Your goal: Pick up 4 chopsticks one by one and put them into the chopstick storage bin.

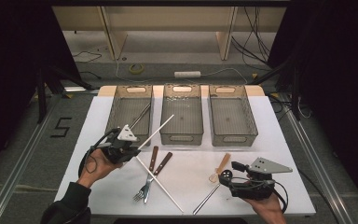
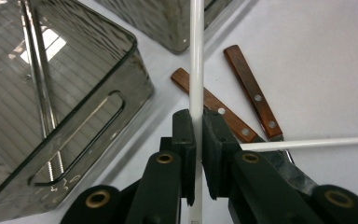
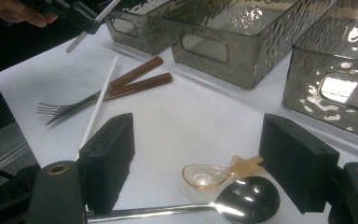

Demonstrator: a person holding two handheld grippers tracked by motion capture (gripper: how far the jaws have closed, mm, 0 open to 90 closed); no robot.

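Observation:
My left gripper is shut on a white stick, held off the table and slanting toward the middle bin. A second white stick lies on the table across two wooden-handled forks. My right gripper is open low over the table at the front right. Between its jaws lie a metal spoon and a small amber plastic spoon. The left gripper also shows far off in the right gripper view.
Three grey see-through bins stand in a row at the back: the left bin holds a thin metal rod, while the middle bin and the right bin look empty. The white table ends close behind my hands.

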